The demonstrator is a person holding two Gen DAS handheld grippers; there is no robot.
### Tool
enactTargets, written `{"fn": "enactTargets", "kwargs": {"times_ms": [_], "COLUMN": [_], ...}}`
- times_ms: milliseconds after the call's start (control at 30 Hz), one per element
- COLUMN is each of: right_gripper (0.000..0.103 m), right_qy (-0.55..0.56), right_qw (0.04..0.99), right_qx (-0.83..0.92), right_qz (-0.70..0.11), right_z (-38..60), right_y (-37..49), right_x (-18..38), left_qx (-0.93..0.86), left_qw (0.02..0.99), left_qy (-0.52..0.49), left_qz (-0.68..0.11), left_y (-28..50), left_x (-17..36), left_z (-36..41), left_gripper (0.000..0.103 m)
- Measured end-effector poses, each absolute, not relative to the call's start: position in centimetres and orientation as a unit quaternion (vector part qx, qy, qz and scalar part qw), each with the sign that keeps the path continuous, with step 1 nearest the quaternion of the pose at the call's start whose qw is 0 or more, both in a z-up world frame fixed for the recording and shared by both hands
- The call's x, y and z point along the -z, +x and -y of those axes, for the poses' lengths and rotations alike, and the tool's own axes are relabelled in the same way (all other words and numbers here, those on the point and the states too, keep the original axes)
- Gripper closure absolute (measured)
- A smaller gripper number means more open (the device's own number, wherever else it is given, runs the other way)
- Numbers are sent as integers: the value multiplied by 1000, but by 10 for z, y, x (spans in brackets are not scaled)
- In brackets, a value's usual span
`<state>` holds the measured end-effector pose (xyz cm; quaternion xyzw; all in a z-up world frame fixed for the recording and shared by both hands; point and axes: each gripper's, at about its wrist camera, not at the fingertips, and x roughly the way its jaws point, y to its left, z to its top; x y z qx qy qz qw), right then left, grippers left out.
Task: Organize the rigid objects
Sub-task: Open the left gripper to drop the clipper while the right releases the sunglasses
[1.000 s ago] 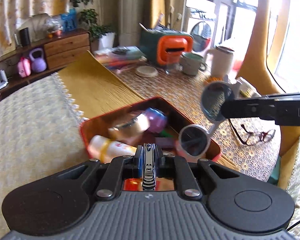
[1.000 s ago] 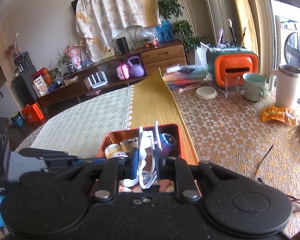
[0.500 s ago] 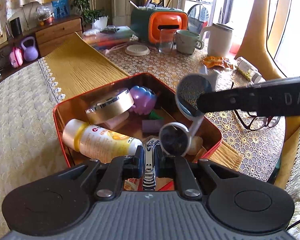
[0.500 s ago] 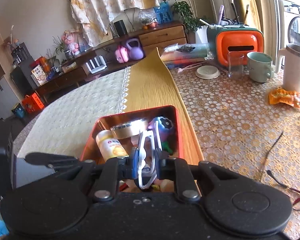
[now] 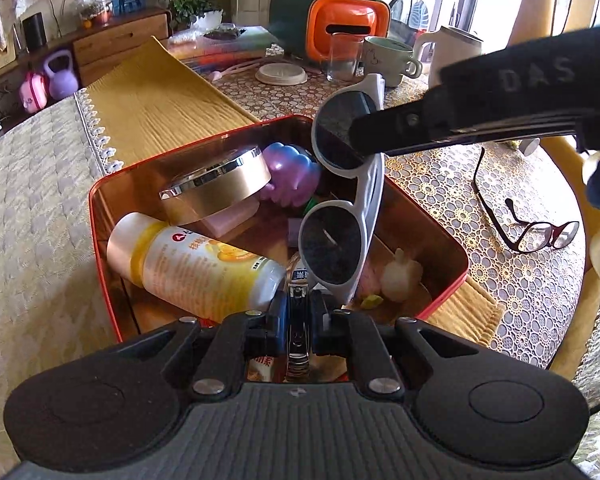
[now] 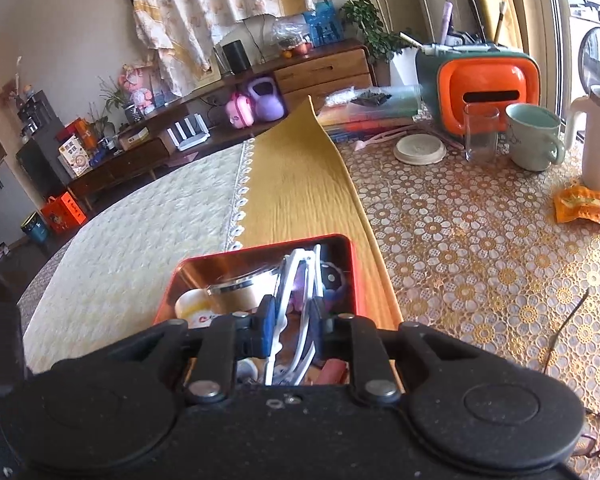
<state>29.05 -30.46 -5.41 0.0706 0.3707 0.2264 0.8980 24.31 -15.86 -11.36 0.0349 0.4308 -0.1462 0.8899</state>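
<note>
with my left gripper [image 5: 298, 314] clamped on the nail clipper [image 5: 298, 338] and my right gripper [image 6: 291, 322] on the white sunglasses [image 5: 342, 208], i risk them colliding or snagging over the crowded red tin [image 5: 100, 216].

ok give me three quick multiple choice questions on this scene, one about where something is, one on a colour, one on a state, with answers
1. Where do the dark-rimmed glasses lie?
A. inside the red tin
B. on the patterned tablecloth beside the tin
C. on the yellow runner

2. What colour is the frame of the sunglasses hanging over the red tin?
A. white
B. black
C. green

3. What is the left gripper doing?
A. standing open and empty
B. shut on a nail clipper
C. shut on the yellow bottle

Answers:
1 B, they rest open on the lace-patterned cloth, outside the tin's wall.
2 A, pale white rims surround both dark lenses, pinched by the right gripper.
3 B, the metal nail clipper sits clamped between its pads, while the yellow bottle lies loose in the tin.
</note>
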Motion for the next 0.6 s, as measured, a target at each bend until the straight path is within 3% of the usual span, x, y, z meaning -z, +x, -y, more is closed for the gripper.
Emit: {"fn": "enactTargets", "kwargs": {"times_ms": [600], "right_gripper": [68], "right_qy": [40], "right_qw": [893], "right_qx": [-226], "right_qz": [-387], "right_z": [299], "right_y": [280], "right_x": [71], "left_qx": [134], "left_qw": [902], "left_qy": [52], "left_qz": [-407], "left_y": [226], "left_x": [98], "left_z": [162], "left_gripper": [92]}}
